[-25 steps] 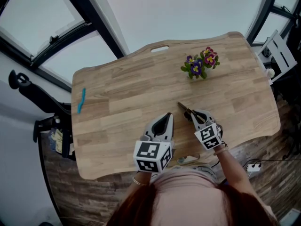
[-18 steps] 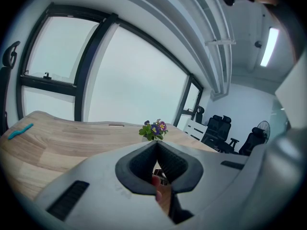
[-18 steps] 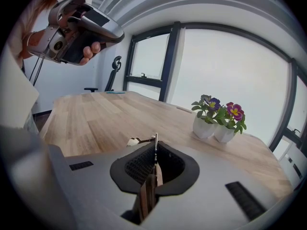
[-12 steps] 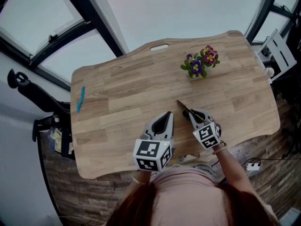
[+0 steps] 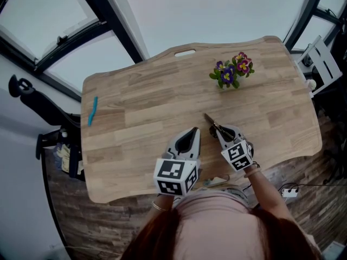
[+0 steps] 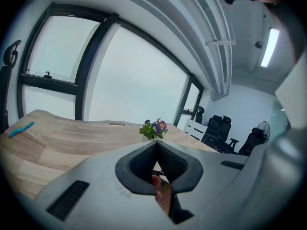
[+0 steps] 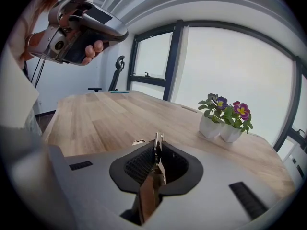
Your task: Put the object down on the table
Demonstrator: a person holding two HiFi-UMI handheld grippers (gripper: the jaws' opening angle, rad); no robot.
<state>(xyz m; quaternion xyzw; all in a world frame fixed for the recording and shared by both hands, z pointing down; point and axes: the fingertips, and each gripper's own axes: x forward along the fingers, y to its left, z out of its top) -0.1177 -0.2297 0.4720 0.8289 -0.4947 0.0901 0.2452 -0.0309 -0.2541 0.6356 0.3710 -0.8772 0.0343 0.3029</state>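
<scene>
Moved: almost nothing; right gripper's (image 5: 224, 134) jaws just eased slightly.
Grip: it pinches the slim metal tool (image 5: 212, 124) over the table (image 5: 135, 107).
Idle: left gripper (image 5: 191, 134) closed, empty.
Remaining: lower, release.

Left gripper (image 6: 156, 145) jaws meet at the tips. Beyond lies the table (image 6: 62, 140) — flowers (image 6: 154, 128) far, a blue strip (image 6: 20, 128) left.

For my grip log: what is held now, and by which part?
The right gripper holds a thin metal tool just behind its tip, jaws having just opened slightly; the left gripper holds nothing.
</scene>
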